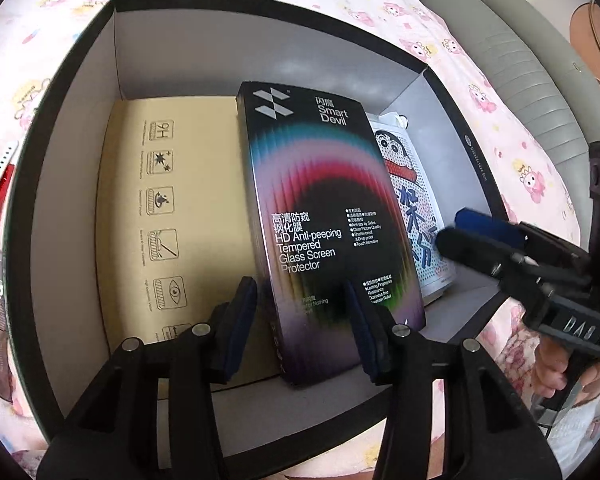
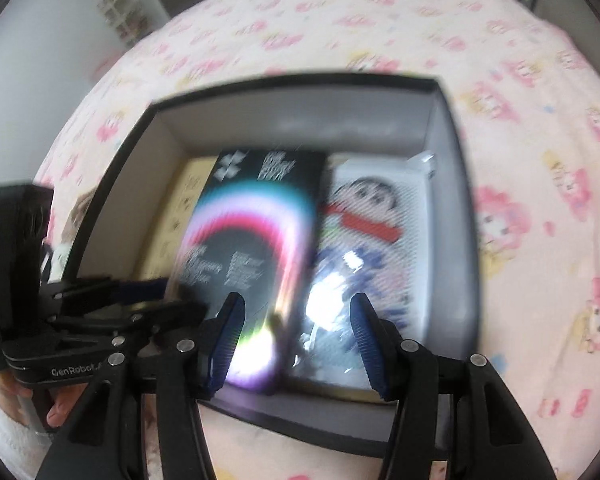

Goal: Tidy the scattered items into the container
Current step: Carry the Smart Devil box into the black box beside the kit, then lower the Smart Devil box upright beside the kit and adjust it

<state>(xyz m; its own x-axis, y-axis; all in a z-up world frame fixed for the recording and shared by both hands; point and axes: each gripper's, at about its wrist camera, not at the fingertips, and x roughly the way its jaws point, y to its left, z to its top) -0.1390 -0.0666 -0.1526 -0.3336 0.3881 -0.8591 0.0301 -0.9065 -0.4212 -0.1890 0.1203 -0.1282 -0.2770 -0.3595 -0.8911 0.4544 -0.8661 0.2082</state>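
On a bed covered with a pink cartoon-print sheet [image 1: 480, 80] sits the container [image 1: 80, 80], an open box with black outer walls and a pale grey inside. I look down into it from both of my handheld grippers.

Three flat items lie inside. Against the left wall, as the left wrist view shows it, rests a tan cardboard package [image 1: 172, 208] printed with a column of small icons. Across the middle lies a black screen protector box [image 1: 320, 216] with a rainbow arc and the words "Smart Devil"; its left edge overlaps the tan package and it sits slightly tilted. To its right, partly tucked under it, is a white packet with a cartoon boy [image 1: 412, 216] wearing a red scarf.

My left gripper [image 1: 300, 316] hangs over the near end of the black box. Its blue-padded fingers stand apart, one on each side of the box's lower end, and I cannot tell whether the pads press on its edges.

My right gripper [image 2: 296, 336] hovers above the near rim of the container, its fingers spread apart with nothing clamped between them; below the gap I see the black box's right edge and the cartoon packet. This view is blurred. In the left wrist view the same gripper enters from the right, over the packet, with part of a hand [image 1: 556, 376] on its handle.
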